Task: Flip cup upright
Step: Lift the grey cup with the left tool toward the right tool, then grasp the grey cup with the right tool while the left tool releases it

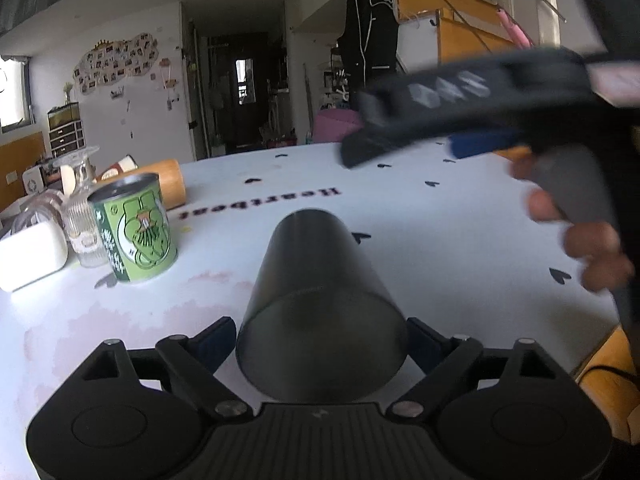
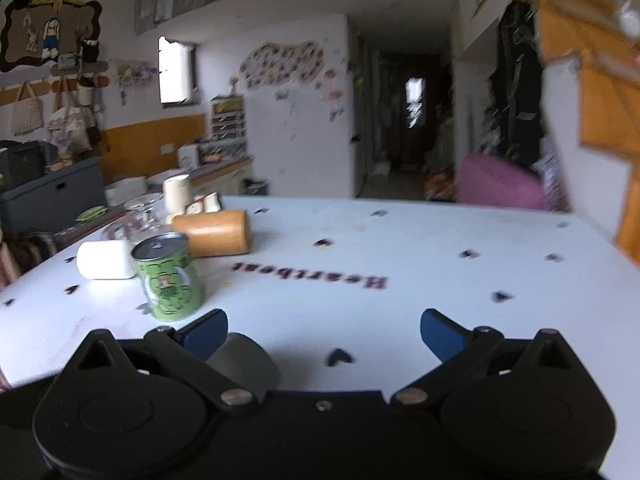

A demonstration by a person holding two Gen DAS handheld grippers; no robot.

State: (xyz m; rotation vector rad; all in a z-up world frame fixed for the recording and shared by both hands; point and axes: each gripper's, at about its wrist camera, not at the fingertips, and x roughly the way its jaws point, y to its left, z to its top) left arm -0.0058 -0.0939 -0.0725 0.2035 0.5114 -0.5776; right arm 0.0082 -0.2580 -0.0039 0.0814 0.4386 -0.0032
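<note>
Clamping the dark cup (image 1: 320, 304) between its pads, the left gripper (image 1: 320, 340) holds it near the table's (image 1: 460, 232) front edge, prob. tilted for flipping, though blur hides the rim. Right gripper (image 2: 324, 334) hangs spread, empty, w/ green can (image 2: 170, 276) near the left edge.

The black two-finger left gripper (image 1: 320, 340) reaches toward twelve o'clock, its blue-padded fingers (image 1: 214, 340) closed against something held between them. At two o'clock in the left wrist view, the person's bare right hand (image 1: 576, 236) wraps a grey handle. The black two-finger right gripper (image 2: 324, 332) also points to twelve o'clock, blue-padded fingers (image 2: 442, 334) spread wide with nothing between them.
</note>
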